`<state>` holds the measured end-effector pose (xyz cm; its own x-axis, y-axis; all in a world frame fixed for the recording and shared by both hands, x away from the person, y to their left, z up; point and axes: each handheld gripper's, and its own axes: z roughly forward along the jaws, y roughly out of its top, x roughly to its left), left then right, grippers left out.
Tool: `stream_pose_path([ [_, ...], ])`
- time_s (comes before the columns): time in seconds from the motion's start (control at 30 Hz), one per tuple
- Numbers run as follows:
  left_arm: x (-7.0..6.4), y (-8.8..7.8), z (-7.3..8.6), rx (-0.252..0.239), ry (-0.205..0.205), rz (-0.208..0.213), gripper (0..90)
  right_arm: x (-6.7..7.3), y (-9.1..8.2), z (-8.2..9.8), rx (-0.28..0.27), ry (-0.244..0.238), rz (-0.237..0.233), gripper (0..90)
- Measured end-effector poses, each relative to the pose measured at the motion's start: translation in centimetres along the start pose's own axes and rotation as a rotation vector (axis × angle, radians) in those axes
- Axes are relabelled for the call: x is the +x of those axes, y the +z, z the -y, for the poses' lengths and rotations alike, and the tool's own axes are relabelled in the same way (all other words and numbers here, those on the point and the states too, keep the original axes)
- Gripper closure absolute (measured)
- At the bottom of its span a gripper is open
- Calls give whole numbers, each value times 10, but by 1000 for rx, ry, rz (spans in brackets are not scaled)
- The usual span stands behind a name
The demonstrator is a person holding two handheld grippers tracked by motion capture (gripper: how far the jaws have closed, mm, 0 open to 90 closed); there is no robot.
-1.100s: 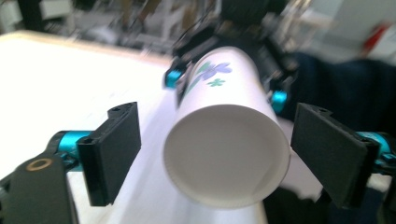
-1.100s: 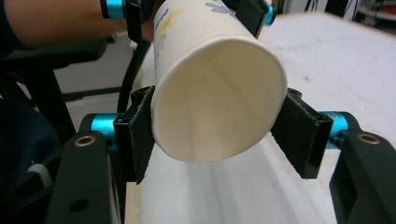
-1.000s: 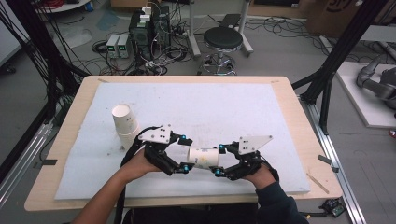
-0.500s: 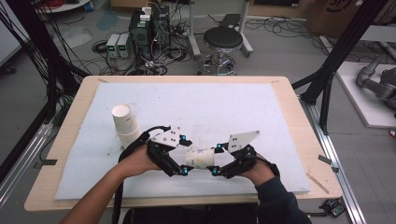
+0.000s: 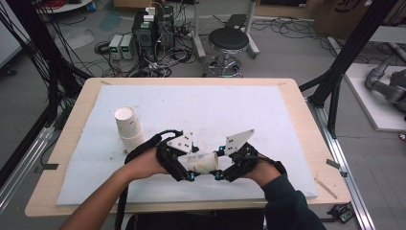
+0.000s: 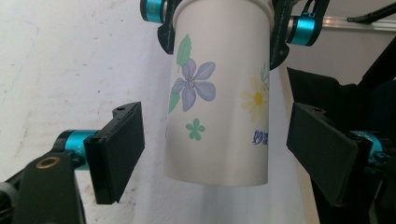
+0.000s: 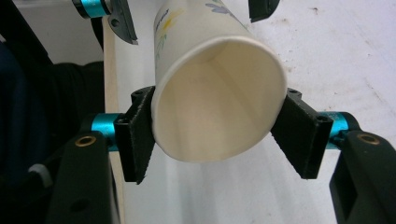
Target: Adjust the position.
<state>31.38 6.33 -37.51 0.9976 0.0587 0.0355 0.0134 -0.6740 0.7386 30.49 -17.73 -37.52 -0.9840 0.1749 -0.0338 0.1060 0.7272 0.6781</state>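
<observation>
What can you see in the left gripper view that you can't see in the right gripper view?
The left gripper view shows the paper cup's outside: a purple flower, a yellow daisy, blue writing, and its closed base. The right gripper view looks into the cup's open mouth and bare inside, with the right hand-held gripper pressing on the rim from both sides. Both show the same cup above the white table cover.

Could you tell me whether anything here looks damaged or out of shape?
Yes: the flowered paper cup looks squashed. The right gripper clamps its open end, and the rim looks pressed into an oval. Nothing looks spilled on the table.
</observation>
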Motion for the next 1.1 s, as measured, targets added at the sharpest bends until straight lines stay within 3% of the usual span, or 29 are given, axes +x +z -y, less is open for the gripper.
stream_pose_path([
  [0.3, 1, 8, -1, 70, 11, 11, 208, 1, 3, -12, 77, -33, -4, 350],
  [0.53, 0, 13, -4, 90, 20, 32, 246, 3, 7, -22, 150, -67, 0, 349],
  [0.8, 1, 21, -7, 126, 27, 65, 360, 5, 10, -26, 186, -80, -10, 350],
  [1.1, 2, 24, -7, 128, 10, 73, 375, 4, 10, -30, 207, -101, -4, 353],
])
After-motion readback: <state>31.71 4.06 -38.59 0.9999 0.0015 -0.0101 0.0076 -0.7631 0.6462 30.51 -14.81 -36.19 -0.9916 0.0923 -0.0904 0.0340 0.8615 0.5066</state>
